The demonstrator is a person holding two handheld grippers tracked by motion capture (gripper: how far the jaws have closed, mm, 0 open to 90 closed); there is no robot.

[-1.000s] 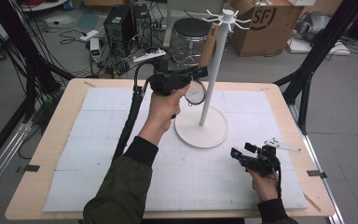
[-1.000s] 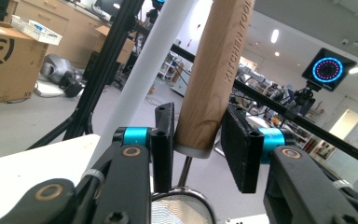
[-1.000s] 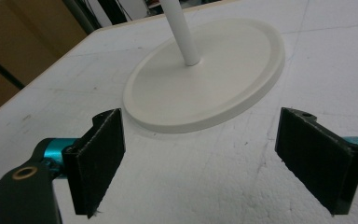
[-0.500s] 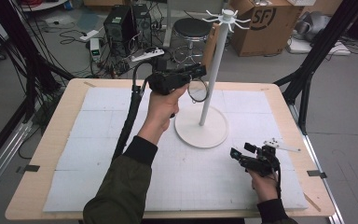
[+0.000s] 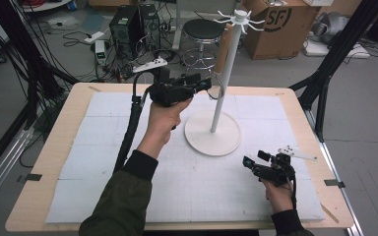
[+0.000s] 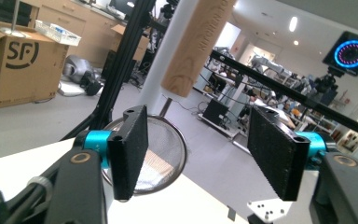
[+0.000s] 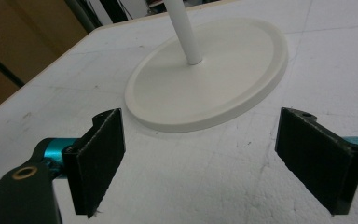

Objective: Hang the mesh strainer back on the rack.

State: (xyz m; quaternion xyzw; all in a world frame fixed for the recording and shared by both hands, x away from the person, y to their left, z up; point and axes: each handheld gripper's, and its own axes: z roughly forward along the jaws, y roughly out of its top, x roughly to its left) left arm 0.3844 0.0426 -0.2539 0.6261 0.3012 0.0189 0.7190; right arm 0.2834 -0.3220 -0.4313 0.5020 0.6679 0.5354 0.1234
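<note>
High view showed, at the left, the left gripper (image 5: 204,83) raised beside a white stand (image 5: 213,138), its jaws pointing at a strainer (image 5: 215,91) that hung from one of the stand's top hooks by its wooden handle (image 5: 221,51). In the left gripper view the jaws stood released, wide apart, with nothing between the pads (image 6: 129,156); the mesh bowl of the strainer (image 6: 161,156) lay just behind the near pad, and the handle (image 6: 196,44) hung above and beyond it against the pole (image 6: 161,79).

The step looked like taking the strainer off its hook. To do it well, the gripper would probably need to rise and move forward until the handle sat squarely between both pads, not the thin mesh rim, which could slip or bend. A firm grip low on the handle, then a lift straight up to clear the hook before pulling away, should keep the light stand from tipping.

Farther right, the right gripper (image 5: 256,164) rested low on the table (image 5: 78,147) near the stand's base (image 7: 205,88), also unclenched and empty; it could steady the base if needed.
</note>
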